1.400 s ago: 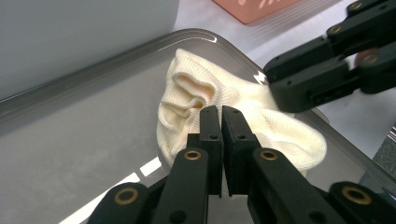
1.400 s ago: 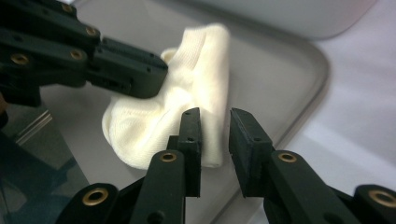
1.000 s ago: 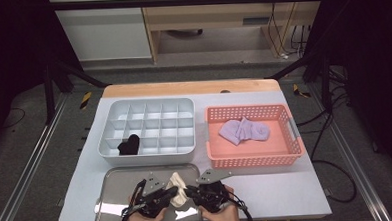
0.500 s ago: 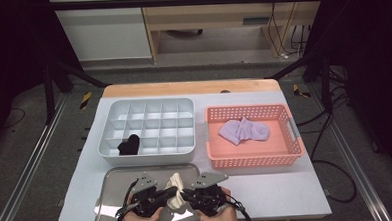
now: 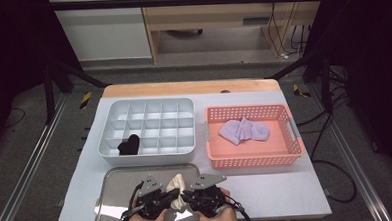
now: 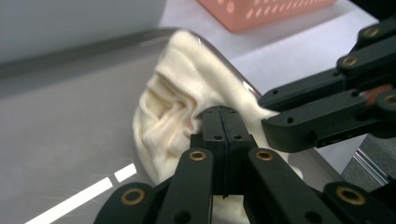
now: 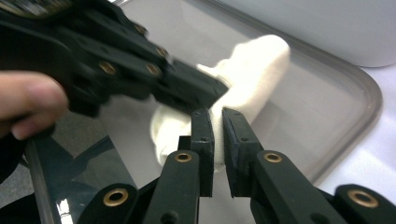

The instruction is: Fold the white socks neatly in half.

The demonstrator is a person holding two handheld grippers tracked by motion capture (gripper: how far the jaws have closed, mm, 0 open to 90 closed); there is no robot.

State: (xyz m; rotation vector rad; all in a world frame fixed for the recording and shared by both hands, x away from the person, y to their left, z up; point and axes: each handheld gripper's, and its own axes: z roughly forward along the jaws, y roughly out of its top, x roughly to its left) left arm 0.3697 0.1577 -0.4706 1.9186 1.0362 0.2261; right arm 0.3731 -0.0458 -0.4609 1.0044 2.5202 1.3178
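A cream sock (image 5: 177, 185) lies bunched at the right end of a metal tray (image 5: 118, 190) near the table's front edge. Both grippers meet at it, held in the person's hands. My left gripper (image 5: 170, 193) comes from the left and is shut on a fold of the sock (image 6: 173, 93). In the left gripper view its jaws (image 6: 223, 122) are pressed together. My right gripper (image 5: 185, 195) comes from the right. It is shut on the sock (image 7: 254, 65), with a strip of cream fabric pinched between its jaws (image 7: 217, 125).
A grey divided organizer (image 5: 149, 108) stands behind the tray, with a black sock (image 5: 129, 145) in a front-left compartment. To its right, a pink basket (image 5: 286, 151) holds lavender socks (image 5: 244, 131). The tray's raised rim (image 7: 355, 93) curves just past the cream sock.
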